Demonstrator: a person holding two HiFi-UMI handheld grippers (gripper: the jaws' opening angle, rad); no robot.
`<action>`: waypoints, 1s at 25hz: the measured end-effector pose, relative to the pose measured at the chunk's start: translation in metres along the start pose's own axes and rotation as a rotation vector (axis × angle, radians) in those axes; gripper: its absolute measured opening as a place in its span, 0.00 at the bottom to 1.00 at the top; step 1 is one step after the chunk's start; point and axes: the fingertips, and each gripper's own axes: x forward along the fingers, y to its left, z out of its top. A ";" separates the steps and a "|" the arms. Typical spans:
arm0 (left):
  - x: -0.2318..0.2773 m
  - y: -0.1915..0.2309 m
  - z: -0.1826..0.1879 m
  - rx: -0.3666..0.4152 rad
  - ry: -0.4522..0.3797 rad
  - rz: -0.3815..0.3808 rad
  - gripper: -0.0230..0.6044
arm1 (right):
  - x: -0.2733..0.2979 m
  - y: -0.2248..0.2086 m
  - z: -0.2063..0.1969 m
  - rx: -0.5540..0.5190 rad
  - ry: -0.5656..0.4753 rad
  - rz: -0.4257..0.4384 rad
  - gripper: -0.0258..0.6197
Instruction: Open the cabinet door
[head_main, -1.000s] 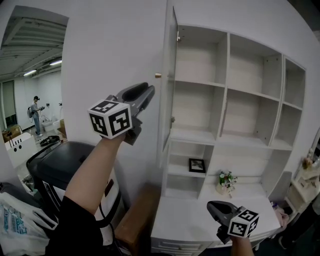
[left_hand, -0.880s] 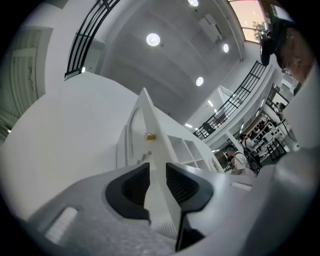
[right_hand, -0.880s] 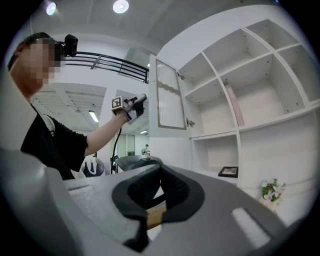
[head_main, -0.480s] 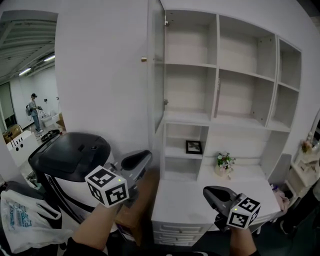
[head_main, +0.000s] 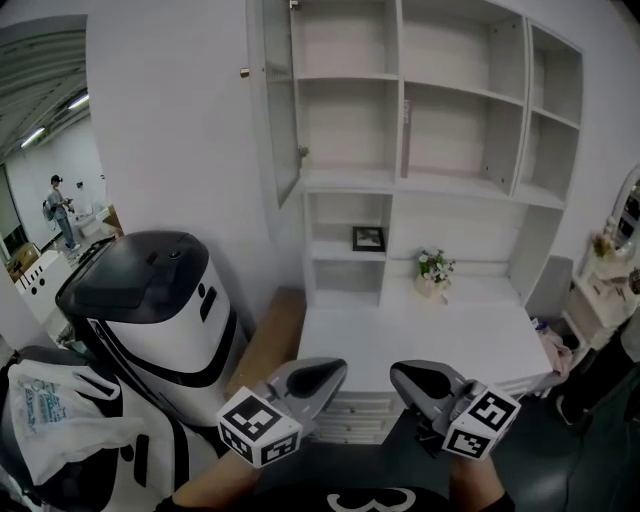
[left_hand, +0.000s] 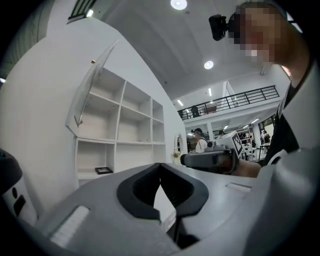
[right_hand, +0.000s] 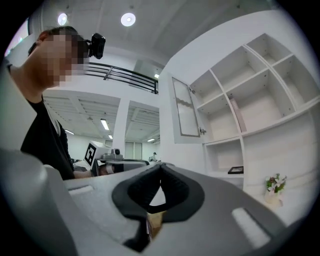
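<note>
The white cabinet door (head_main: 278, 100) stands swung open at the shelf unit's upper left, its small knob (head_main: 244, 72) pointing left. It also shows in the left gripper view as door (left_hand: 92, 85) and in the right gripper view as door (right_hand: 184, 107). My left gripper (head_main: 335, 368) hangs low in front of me, far below the door, shut with nothing in it (left_hand: 160, 165). Beside it, my right gripper (head_main: 400, 372) is also shut and empty (right_hand: 161, 166). Both point level toward the desk.
A white desk (head_main: 480, 345) with drawers stands under the open shelves, bearing a photo frame (head_main: 368, 238) and a flower vase (head_main: 432, 270). At the left are a black-and-white machine (head_main: 150, 300), a white bag (head_main: 60, 420) and a wooden board (head_main: 262, 335).
My left gripper has dropped from beside the door's knob to low next to the right gripper. The cabinet now sits further away. The door stays open.
</note>
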 end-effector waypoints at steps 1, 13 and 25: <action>-0.002 -0.008 -0.002 -0.009 -0.004 -0.002 0.05 | -0.007 0.005 0.000 0.008 -0.009 0.000 0.03; -0.018 -0.054 0.000 -0.042 -0.027 0.014 0.05 | -0.043 0.043 -0.009 0.012 0.008 0.061 0.04; -0.009 -0.045 0.006 -0.034 -0.023 0.007 0.05 | -0.039 0.028 -0.004 0.016 0.001 0.035 0.04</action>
